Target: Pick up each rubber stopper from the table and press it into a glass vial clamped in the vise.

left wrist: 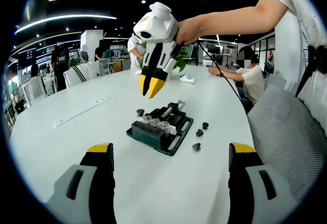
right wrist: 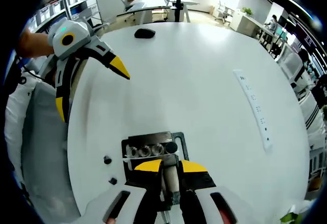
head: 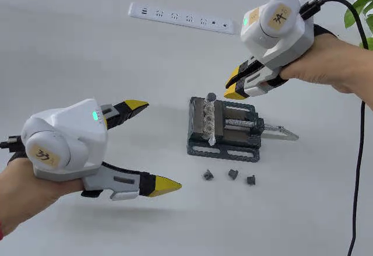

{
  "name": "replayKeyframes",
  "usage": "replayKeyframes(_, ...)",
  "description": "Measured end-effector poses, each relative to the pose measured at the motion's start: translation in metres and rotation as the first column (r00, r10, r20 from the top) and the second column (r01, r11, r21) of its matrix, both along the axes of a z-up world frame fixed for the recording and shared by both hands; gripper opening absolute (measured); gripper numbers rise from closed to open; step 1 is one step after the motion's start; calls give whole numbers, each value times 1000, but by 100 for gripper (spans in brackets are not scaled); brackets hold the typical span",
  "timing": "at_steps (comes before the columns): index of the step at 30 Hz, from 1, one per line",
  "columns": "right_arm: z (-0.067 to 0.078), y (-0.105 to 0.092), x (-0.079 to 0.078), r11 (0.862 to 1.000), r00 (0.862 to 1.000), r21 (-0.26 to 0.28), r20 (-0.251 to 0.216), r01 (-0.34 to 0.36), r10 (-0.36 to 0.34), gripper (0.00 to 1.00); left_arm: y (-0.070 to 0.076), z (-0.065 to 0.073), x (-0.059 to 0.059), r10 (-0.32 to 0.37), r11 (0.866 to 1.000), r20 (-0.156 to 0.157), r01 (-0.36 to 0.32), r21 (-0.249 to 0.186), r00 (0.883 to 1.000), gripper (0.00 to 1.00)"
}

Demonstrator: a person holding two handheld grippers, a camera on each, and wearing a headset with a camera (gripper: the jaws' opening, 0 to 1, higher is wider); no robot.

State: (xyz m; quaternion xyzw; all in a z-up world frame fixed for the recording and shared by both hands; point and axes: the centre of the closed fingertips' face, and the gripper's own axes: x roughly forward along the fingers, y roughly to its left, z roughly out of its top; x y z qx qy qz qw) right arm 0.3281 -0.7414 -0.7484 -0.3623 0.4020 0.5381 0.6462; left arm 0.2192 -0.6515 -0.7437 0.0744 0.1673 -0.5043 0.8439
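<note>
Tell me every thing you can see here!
Vise: one, dark grey, middle of the table.
Glass vials: four, clear, clamped in the vise; the far one stoppered.
Loose stoppers: three, dark, on the table near the vise.
Power strip: one, white, far side.
Cable: one, black, right edge.
Plant: one, green, far right corner.
Left gripper: one, white and yellow, open, left of vise.
Right gripper: one, white and yellow, shut, above vise.

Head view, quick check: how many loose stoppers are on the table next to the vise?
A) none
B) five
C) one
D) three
D: three loose rubber stoppers lie in a short row on the table, just on the near side of the vise.
</note>
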Motion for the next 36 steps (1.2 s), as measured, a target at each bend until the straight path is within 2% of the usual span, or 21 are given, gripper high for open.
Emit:
replayKeyframes(9,14,-9,-10,996,999,71,15,45,-46,17,2,8,-1,-3,1000,14,3,13,1000,93)
replayKeyframes(19,26,-25,-26,984,995,154,29,93,-99,23,2,18,-5,-7,1000,30,6,28,1000,93)
replayKeyframes(22,30,-32,-36,979,993,177,33,103,-110,26,1,21,-7,-12,999,34,11,34,999,93)
replayKeyframes(28,31,-43,-52,969,990,211,29,126,-135,29,-1,24,-12,-20,999,38,18,40,999,93)
replayKeyframes(36,20,-57,-74,961,987,227,14,155,-163,31,-3,28,-15,-26,999,44,25,43,999,93)
